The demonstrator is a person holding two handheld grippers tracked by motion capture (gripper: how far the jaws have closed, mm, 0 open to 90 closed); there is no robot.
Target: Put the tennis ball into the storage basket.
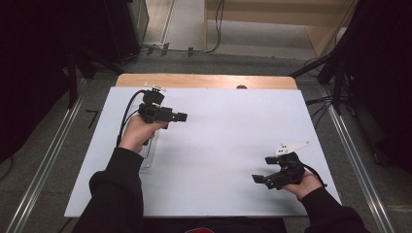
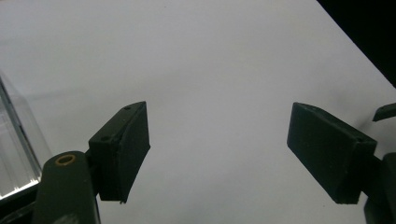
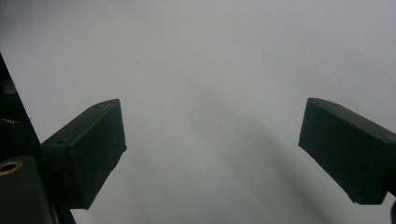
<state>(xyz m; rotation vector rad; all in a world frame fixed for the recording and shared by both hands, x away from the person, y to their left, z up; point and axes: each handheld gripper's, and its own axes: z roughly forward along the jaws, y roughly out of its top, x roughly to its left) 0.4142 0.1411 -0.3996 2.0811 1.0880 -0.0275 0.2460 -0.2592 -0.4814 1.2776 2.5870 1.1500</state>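
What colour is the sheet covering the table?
White, or a very pale grey: the sheet covers most of the wooden table. The high view shows it best.

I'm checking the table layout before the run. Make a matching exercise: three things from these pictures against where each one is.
Things:
1. left gripper
2. right gripper
3. clear plastic case

Places:
A. flat on the white sheet, beside the left hand
B. held above the sheet's far left part, jaws apart
C. held over the sheet's near right corner, jaws apart

Pairs: 1-B, 2-C, 3-A
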